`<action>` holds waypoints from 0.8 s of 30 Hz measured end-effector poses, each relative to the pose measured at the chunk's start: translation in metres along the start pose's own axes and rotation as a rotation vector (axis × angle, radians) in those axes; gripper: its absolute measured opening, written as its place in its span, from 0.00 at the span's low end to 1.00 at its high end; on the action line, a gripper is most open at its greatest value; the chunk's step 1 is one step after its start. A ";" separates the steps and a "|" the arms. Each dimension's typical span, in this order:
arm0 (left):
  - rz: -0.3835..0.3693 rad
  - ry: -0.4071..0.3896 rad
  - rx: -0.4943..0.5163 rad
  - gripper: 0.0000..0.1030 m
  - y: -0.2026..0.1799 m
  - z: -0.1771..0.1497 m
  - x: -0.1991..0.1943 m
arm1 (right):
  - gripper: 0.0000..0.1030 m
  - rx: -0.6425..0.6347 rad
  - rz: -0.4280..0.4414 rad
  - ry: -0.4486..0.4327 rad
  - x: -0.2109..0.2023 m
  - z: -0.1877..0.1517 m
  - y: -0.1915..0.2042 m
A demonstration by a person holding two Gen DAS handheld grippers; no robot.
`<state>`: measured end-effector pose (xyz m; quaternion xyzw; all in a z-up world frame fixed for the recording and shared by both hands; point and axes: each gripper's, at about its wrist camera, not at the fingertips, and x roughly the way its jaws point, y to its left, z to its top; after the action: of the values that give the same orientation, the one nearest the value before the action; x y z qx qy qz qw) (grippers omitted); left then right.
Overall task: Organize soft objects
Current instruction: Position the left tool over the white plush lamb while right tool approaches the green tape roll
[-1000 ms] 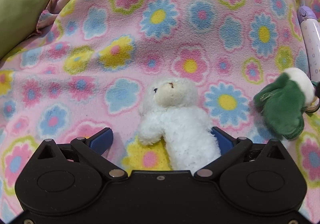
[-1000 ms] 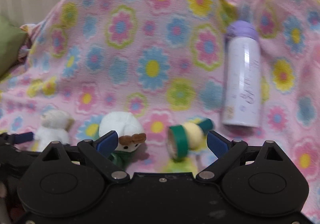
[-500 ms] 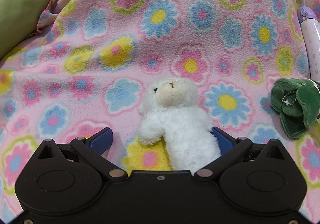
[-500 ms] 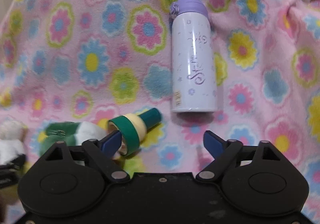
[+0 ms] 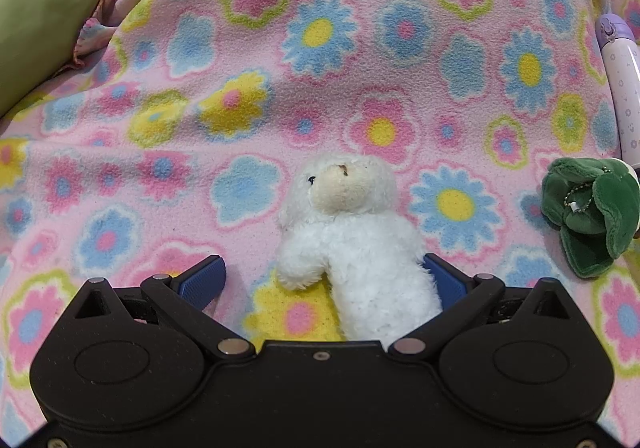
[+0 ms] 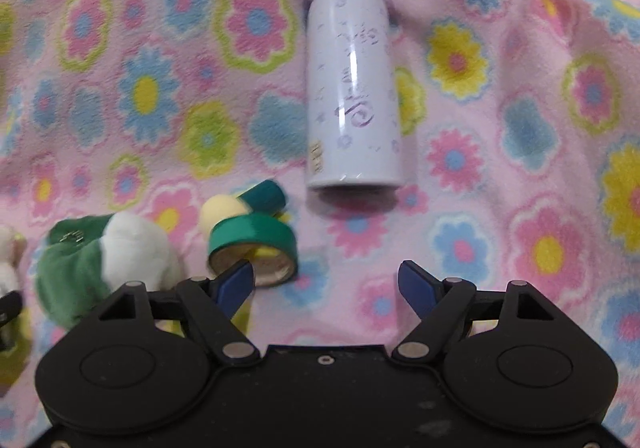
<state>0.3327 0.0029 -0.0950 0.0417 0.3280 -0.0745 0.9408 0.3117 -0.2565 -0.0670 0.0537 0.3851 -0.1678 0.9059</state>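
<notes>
- Left wrist view: the left gripper hovers low over a pink flowered blanket, its jaws spread wide.
- A white plush lamb lies on the blanket between the two blue pads. Its body rests against the right-hand pad, while the left-hand pad stands clear of it with bare blanket between them, so the lamb is not clamped.
- The lamb's head points away from the camera.
- Near the right edge lies a green plush toy with a small ball chain on it, well apart from the lamb. Just above it a lavender bottle shows partly at the frame's edge.
- A green cushion sits in the upper left corner, beside the blanket's edge.
- Right wrist view: the right gripper is about half open and its jaws are closing, with only blanket between the pads.
- Its left-hand pad overlaps the rim of a green tape roll; whether they touch cannot be told.
- A cream and teal toy lies just behind the roll.
- The green and white plush toy lies to the left of the roll.
- The lavender bottle lies on its side ahead, its cap pointing away.
</notes>
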 end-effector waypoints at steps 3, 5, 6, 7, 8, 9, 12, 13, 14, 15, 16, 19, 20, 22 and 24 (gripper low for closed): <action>-0.001 0.000 -0.001 0.98 0.000 0.000 0.000 | 0.78 -0.074 0.023 0.019 -0.007 -0.012 0.009; 0.000 0.000 0.000 0.98 0.000 0.000 0.000 | 0.78 -0.086 0.047 -0.016 -0.018 -0.015 0.009; -0.001 0.001 -0.001 0.98 0.000 0.000 0.000 | 0.78 -0.067 0.059 -0.043 -0.024 -0.013 0.007; 0.000 0.001 -0.001 0.98 0.000 0.000 0.000 | 0.79 -0.045 0.064 -0.063 -0.029 -0.010 0.005; 0.000 0.000 -0.001 0.98 0.000 0.000 0.000 | 0.79 -0.015 0.065 -0.086 -0.033 -0.004 0.003; 0.001 0.000 -0.001 0.98 0.000 0.000 0.000 | 0.81 0.009 0.063 -0.102 -0.035 0.002 0.002; 0.002 0.000 -0.002 0.98 0.000 0.000 0.000 | 0.81 0.053 0.041 -0.110 -0.027 0.026 0.002; 0.001 0.001 -0.002 0.98 0.000 0.000 0.000 | 0.82 0.058 0.036 -0.104 -0.024 0.031 0.002; 0.002 0.001 -0.002 0.98 0.000 0.000 0.000 | 0.82 0.061 0.036 -0.090 -0.017 0.036 0.003; 0.001 0.001 -0.002 0.98 0.000 0.000 0.000 | 0.82 0.064 0.033 -0.074 -0.011 0.039 0.003; 0.001 0.001 -0.002 0.98 0.000 0.000 0.000 | 0.82 0.066 0.023 -0.055 -0.005 0.039 0.004; 0.001 0.001 -0.002 0.98 0.000 0.000 0.000 | 0.84 0.084 0.025 -0.055 -0.005 0.035 0.001; 0.001 0.000 -0.002 0.98 0.000 0.001 0.000 | 0.85 0.094 0.036 -0.051 -0.008 0.032 -0.002; -0.001 0.007 -0.011 0.98 0.000 0.001 0.000 | 0.86 0.088 0.057 -0.040 -0.014 0.023 -0.006; 0.000 0.006 -0.011 0.98 0.000 0.000 0.000 | 0.88 0.064 0.066 -0.032 -0.022 0.011 -0.008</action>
<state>0.3330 0.0028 -0.0946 0.0365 0.3314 -0.0726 0.9400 0.3022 -0.2604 -0.0428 0.0927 0.3629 -0.1512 0.9148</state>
